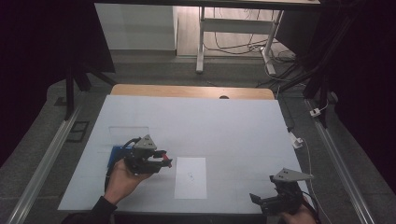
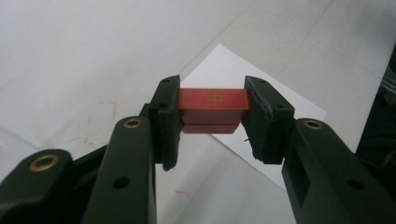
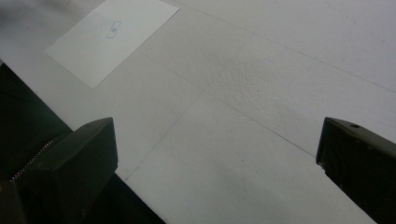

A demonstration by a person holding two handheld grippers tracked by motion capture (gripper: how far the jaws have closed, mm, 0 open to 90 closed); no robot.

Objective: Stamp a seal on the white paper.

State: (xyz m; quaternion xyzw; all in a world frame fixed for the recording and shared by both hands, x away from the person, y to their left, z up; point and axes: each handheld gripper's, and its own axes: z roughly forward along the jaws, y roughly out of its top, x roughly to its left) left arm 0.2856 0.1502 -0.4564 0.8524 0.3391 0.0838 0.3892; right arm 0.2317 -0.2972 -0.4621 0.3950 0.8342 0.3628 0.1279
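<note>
The left gripper (image 2: pixel 212 116) clamped the red stamp (image 2: pixel 213 108) above the white paper (image 1: pixel 190 177); a tilted grip could smear the print. The right gripper (image 3: pixel 217 154) stood open, well right of the paper.

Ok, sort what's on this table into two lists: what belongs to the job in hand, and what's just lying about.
Part of the job:
- red block, clamped in the left gripper
- white sheet of paper with a small printed mark, just beside that gripper
- right gripper, jaws open, nothing between them

Lying about:
- blue object behind the left hand
- clear plastic sheet beyond it
</note>
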